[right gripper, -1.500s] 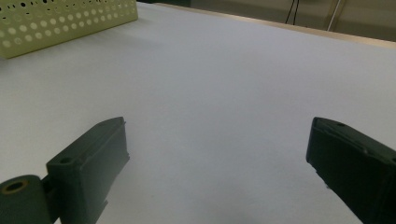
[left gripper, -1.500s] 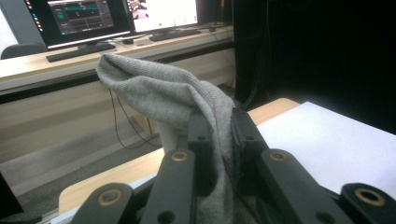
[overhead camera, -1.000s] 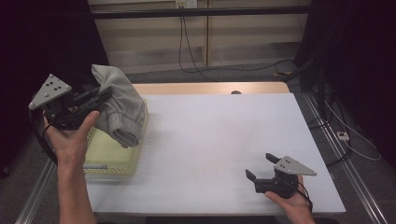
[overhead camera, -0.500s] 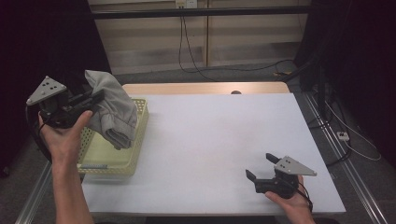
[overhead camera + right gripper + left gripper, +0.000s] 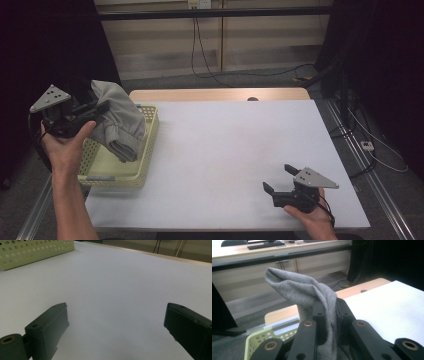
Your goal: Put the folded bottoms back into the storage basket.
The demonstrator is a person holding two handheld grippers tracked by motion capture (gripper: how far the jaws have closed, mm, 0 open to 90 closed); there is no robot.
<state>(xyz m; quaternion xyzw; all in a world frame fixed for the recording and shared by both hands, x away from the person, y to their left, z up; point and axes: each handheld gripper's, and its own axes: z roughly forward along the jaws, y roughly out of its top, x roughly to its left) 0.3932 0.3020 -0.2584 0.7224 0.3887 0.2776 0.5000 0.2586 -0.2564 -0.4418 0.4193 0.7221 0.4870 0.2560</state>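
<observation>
Holding a grey cloth up over the yellow basket with the left gripper, jaws clamped tight on a fold of the fabric. Seen in the left gripper view as a bunched grey knit pinched between the two black jaws, one end poking up and to the left, the rest dropping down out of sight between them. Hanging from the high view with its lower end inside the basket, near the far right wall; contact with the basket floor cannot be told. Sitting at the left edge of the white table, the basket, perforated along its sides. Resting low near the front right corner of the table, well apart from the basket, the right gripper, jaws spread wide and gripping nothing, bare white tabletop between them.
</observation>
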